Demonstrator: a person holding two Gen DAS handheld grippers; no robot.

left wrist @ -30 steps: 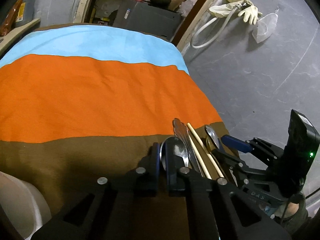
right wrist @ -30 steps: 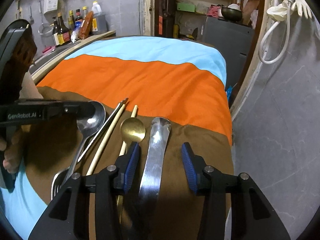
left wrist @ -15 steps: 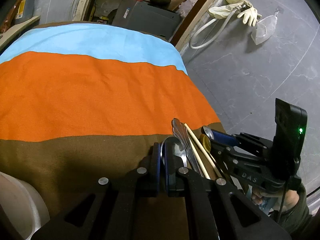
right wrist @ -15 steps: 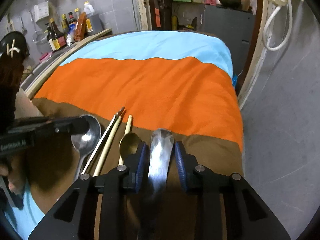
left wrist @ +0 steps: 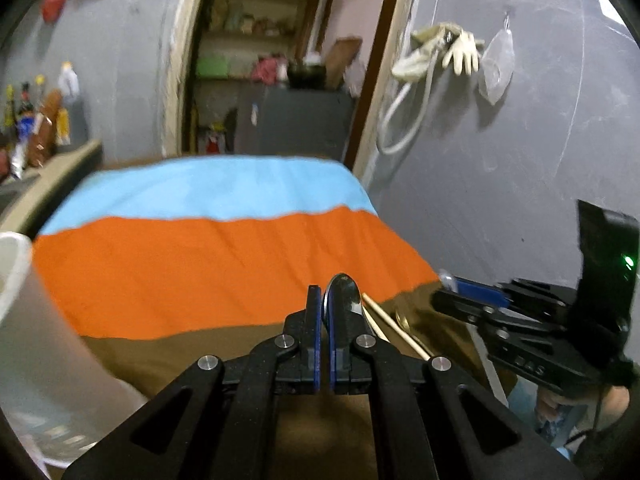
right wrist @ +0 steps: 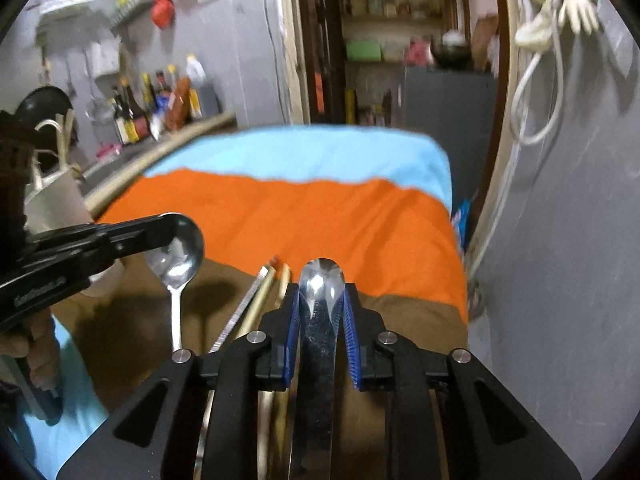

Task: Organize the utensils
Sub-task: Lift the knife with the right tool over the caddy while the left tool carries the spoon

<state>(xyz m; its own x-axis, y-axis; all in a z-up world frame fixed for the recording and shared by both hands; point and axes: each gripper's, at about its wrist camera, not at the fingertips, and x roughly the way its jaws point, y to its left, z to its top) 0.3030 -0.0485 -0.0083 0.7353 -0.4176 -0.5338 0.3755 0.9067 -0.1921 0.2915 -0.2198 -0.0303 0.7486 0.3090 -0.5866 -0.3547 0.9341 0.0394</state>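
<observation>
left gripper [left wrist: 325,320] clenched on round steel spoon [right wrist: 178,248], now lifted off cloth, near white plastic holder [left wrist: 16,280] far left | wooden chopsticks [right wrist: 264,292] flat on brown stripe, middle | right gripper [right wrist: 320,312] clenched on wide shiny flat-handled utensil [right wrist: 322,280], also raised since a second ago | both picks done, drop-off next

Chopsticks [right wrist: 262,296] are laid on the tablecloth [right wrist: 328,216], between a raised spoon [right wrist: 178,256] at left and a flat utensil [right wrist: 320,320] at right.
</observation>
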